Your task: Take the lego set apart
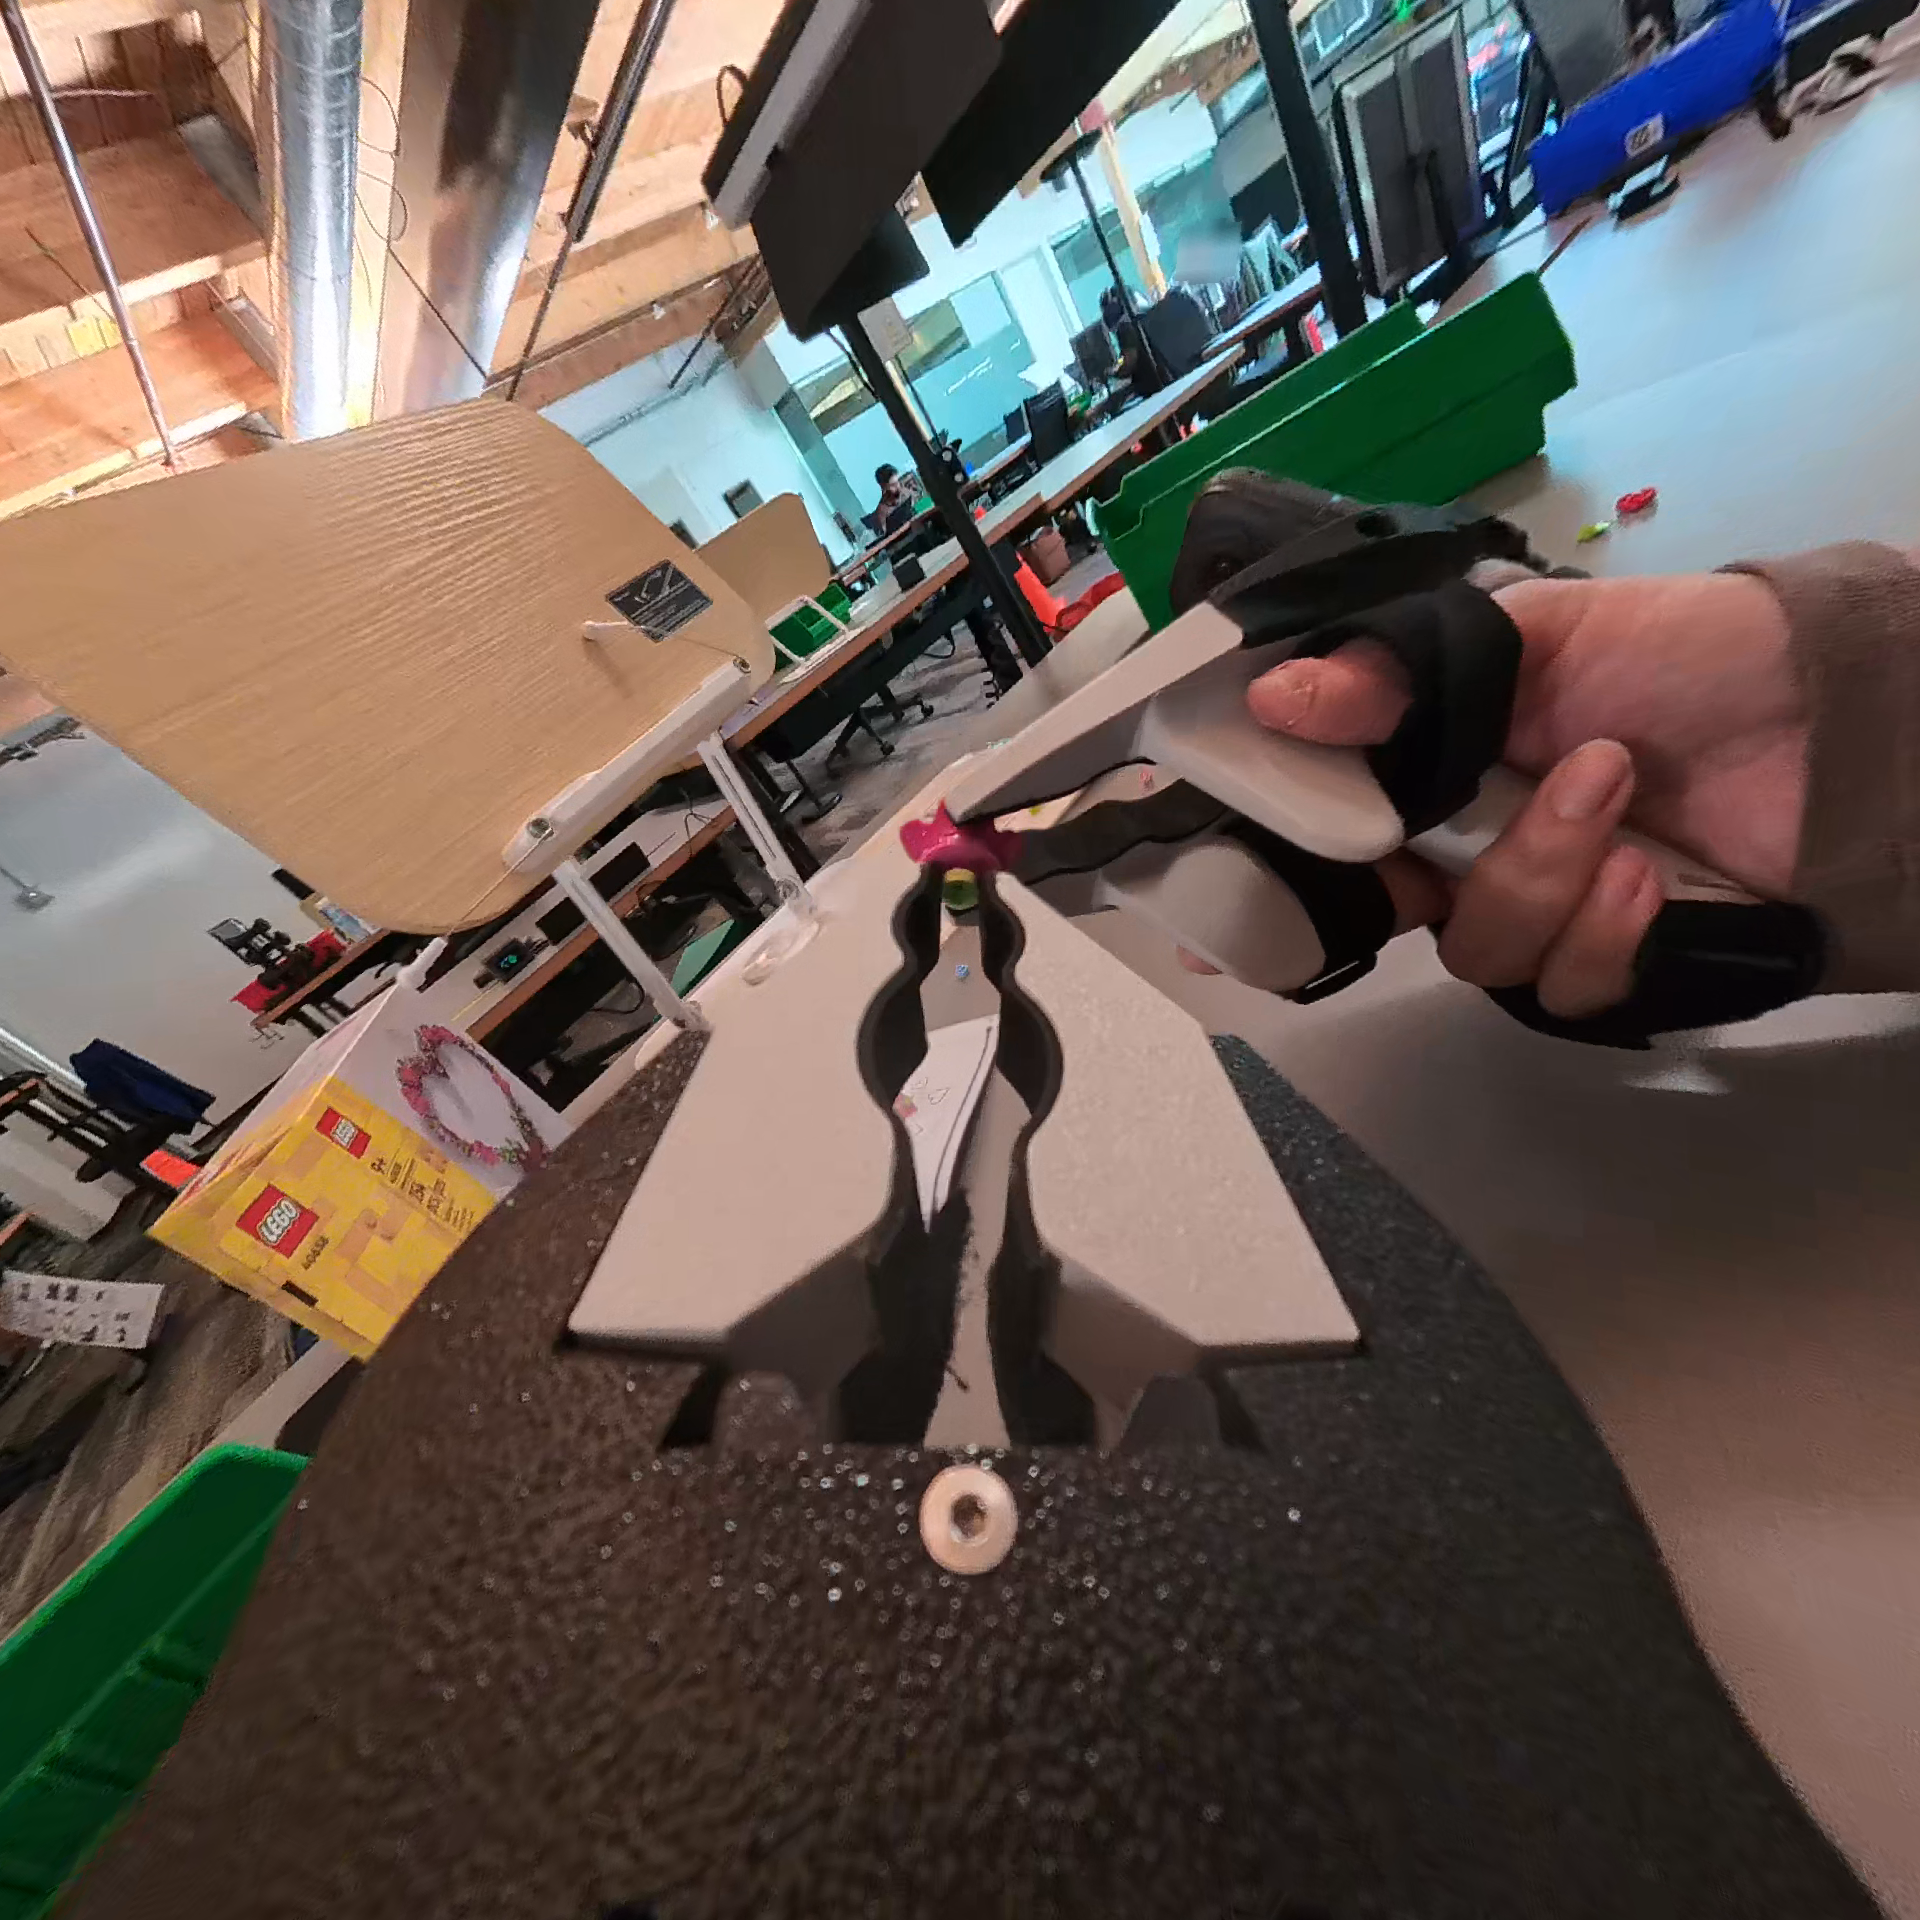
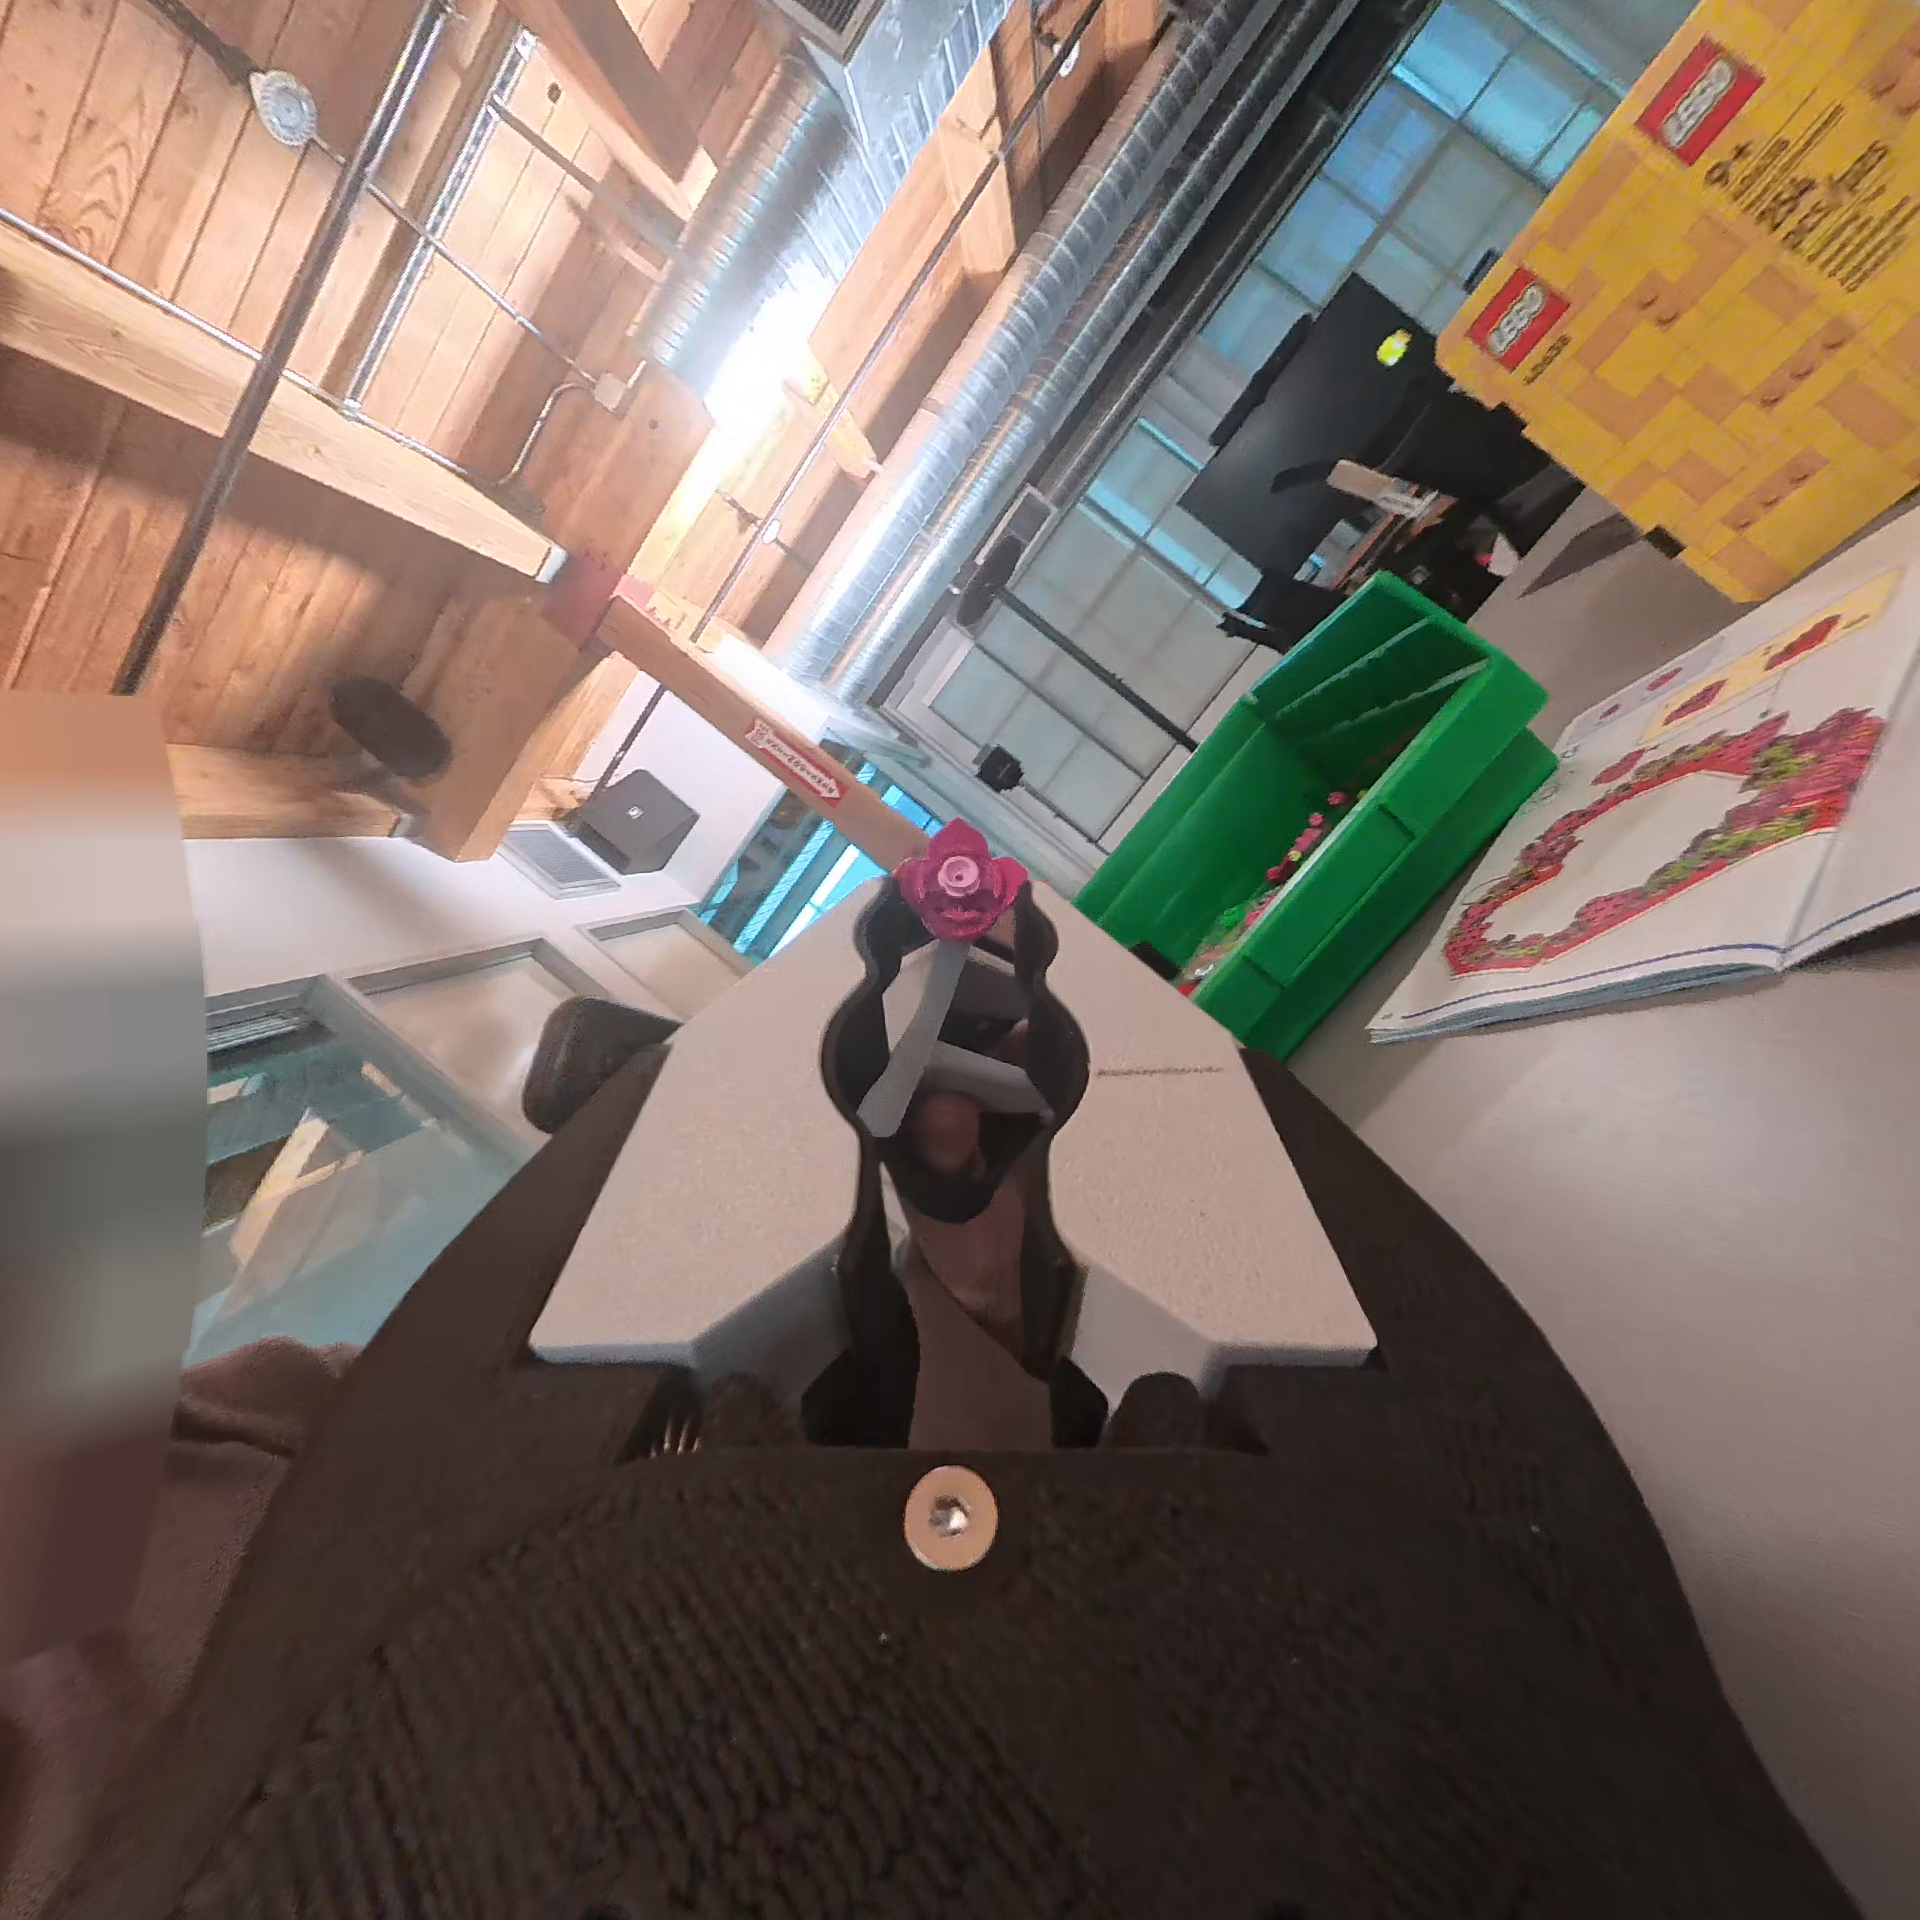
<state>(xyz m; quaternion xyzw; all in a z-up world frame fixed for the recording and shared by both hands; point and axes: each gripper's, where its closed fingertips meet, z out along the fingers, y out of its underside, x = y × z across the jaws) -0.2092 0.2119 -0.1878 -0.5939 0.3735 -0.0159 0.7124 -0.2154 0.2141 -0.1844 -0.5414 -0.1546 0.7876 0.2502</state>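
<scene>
Nearest the lens, the left gripper (image 1: 954,883) is closed on a small green piece under a pink flower (image 1: 956,844), which the right gripper (image 2: 961,899) pinches; both are held above the bench (image 1: 1714,1195). Separation is judged under way; a straight pull apart is needed next.

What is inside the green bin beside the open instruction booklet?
Small pink and green lego pieces lie loose on the floor of the green bin, among its dividers. Its near wall hides the rest of the floor.
</scene>
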